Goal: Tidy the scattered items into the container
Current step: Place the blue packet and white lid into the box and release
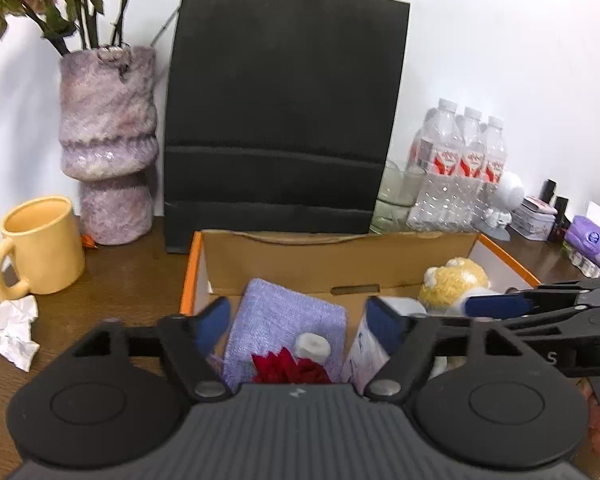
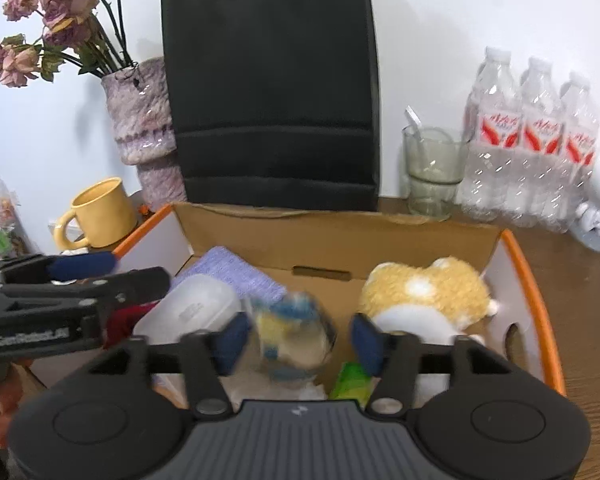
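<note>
Little can be read here. In the right wrist view, the side of the left hand-held gripper [image 2: 82,266], which reaches in left of the orange-rimmed cardboard box [image 2: 536,280], carries pale lettering too blurred to make out for certain; in the left wrist view the right hand-held gripper [image 1: 496,305], over the box's right side, shows a single pale "S" on its black body. The water bottles [image 2: 534,140] standing behind the box to its right wear red-and-white labels with red script that cannot be made out, and print on the white item inside the box is too smeared to read.
</note>
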Tool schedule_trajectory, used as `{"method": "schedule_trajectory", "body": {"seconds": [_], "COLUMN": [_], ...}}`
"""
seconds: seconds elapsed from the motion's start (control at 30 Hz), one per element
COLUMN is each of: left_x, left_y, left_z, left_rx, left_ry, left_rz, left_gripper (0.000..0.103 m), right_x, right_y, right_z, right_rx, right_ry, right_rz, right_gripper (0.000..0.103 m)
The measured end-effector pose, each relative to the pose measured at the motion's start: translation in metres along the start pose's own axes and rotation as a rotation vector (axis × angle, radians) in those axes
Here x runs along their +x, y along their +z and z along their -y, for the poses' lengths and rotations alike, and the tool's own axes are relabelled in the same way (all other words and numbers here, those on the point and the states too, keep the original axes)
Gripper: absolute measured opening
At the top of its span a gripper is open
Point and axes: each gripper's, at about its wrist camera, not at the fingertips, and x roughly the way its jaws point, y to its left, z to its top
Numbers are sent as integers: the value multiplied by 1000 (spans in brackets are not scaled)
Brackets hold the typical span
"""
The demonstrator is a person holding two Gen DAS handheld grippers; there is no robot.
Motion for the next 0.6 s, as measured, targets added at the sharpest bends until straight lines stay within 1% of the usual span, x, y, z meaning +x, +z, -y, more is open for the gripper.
{"method": "schedule_trajectory", "body": {"seconds": [0.03, 0.1, 0.17, 0.3, 0.5, 0.6], "left_x": [-2, -7, -10, -14, -15, -21], "left_y": [1, 2, 4, 5, 4, 5], "left_z": [1, 2, 3, 7, 9, 10], "left_rx": [1, 5, 9, 16, 15, 12], "left_ry": [7, 18, 19, 29, 41, 39], "left_rz": [9, 25, 33, 36, 37, 59], "left_gripper": [100, 103, 103, 103, 103, 103], "right_x": [-2, -5, -7, -12, -14, -17], "right_y": [1, 2, 3, 4, 5, 6], "right_z": [0, 0, 2, 3, 3, 4], "right_rx": [-10, -18, -19, -18, -17, -8], "right_ry": [-8, -23, -35, -48, -63, -68], "right_rz": [3, 8, 5, 5, 3, 16], "right_gripper": [74, 87, 92, 94, 94, 94]}}
